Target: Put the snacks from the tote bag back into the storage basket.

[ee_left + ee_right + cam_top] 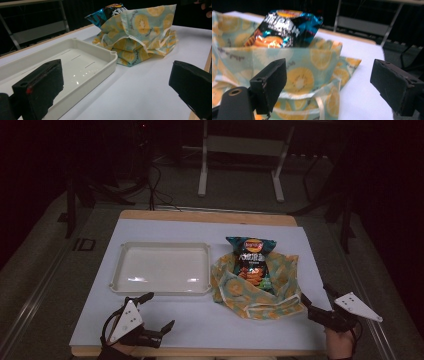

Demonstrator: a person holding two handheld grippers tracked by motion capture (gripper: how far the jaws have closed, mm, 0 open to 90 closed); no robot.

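A white-topped table (165, 320) with a wooden edge carries an empty cream tray (162, 289) beside a lemon-print cloth bag (280, 287) holding a chip packet (251, 260).

Tray (162, 268) left on table (200, 322). Bag (260, 292) just right of it (chips (252, 260) inside, jutting out behind).

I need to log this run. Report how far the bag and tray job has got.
Done: nothing obvious. The chip bag sits in the open lemon-print cloth bag, top poking out. The white tray beside it is empty. In hand: nothing; the left tongs and right tongs are both open, near the table's front edge, the right one facing the cloth bag. Left: presumably lifting the chips out to the tray, though that is a guess.
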